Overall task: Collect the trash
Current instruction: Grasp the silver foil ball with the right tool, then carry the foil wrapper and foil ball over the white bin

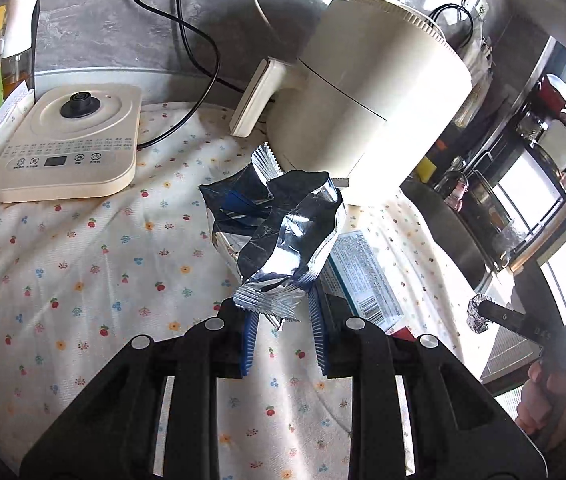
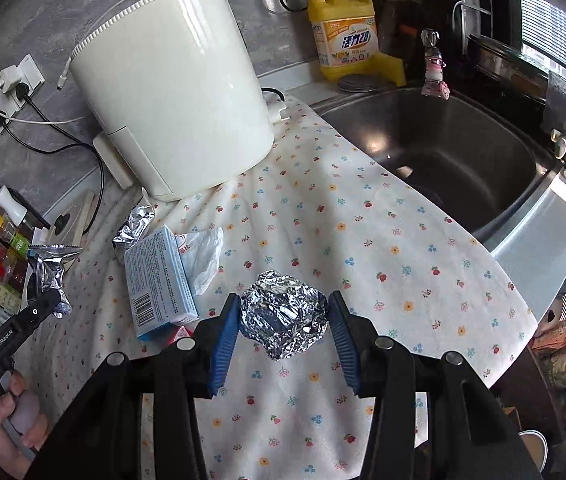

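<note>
The right claw has its ribbed blue pads pressed against both sides of a crumpled ball of aluminium foil, held low centre in the right wrist view above the tabletop, which is covered by a soft white cloth printed with small flowers. The left claw is narrowly parted and pinches the crimped, serrated edge of a creased silver-and-blue foil wrapper, which stands up from the pads at the centre of the left wrist view.

Left of the foil ball lies a flat light-blue cardboard box with a barcode, a thin clear plastic scrap just beside it, and another wad of foil above the box. A smooth cream cylindrical appliance stands at upper left. At right, a deep stainless sink looks bare, and a yellow pump bottle stands behind it. A flat cream kettle base sits at left in the left wrist view.
</note>
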The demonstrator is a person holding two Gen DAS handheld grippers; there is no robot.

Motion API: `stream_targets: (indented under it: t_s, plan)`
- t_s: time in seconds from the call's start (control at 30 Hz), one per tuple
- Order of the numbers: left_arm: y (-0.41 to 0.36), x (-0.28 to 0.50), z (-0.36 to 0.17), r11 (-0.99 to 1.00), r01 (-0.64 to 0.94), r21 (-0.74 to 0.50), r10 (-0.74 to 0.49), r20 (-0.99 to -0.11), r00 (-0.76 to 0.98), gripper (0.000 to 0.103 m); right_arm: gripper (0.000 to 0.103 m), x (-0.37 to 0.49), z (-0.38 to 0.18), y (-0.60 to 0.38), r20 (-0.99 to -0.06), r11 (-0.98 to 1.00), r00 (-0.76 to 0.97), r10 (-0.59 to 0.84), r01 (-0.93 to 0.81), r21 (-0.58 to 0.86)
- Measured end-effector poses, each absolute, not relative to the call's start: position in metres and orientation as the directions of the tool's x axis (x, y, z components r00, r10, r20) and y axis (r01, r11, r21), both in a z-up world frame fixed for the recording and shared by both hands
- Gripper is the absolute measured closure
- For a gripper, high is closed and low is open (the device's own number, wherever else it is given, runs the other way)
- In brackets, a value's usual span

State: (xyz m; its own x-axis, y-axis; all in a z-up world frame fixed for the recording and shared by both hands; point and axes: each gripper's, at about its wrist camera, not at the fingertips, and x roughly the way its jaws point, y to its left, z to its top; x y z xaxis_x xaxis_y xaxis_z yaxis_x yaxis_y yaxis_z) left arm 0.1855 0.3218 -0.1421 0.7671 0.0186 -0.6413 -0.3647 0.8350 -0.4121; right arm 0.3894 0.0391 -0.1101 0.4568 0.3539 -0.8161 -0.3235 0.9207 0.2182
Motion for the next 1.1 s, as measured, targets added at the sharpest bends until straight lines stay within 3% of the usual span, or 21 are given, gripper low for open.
stream_targets:
  t_s: [0.33,0.6,0.8,1.1]
  plan:
    - [0.263,0.197,-0.140,0.868,-0.295,-0.399,-0.033,-0.639,0.768,0.079,0.058,0.363,-0.107,-0.030,-0.815,0.937,0.472,0.335,-0.254,0.238]
    - [0.208,0.176,-0.127,0.868,-0.338,-0.364,0.030,-0.641,0.767,0.079,0.058,0.339,-0.107,-0.105,-0.808,0.928,0.463,0.365,-0.257,0.272]
    - [0.139,0.152,-0.120,0.869,-0.355,-0.345,0.043,-0.661,0.749,0.079,0.058,0.314,-0.114,-0.178,-0.804,0.923,0.458,0.380,-0.237,0.302]
    - [0.019,0.140,-0.135,0.908,-0.269,-0.321,-0.038,-0.701,0.712,0.079,0.058,0.270,-0.148,-0.286,-0.837,0.940,0.427,0.342,-0.157,0.303]
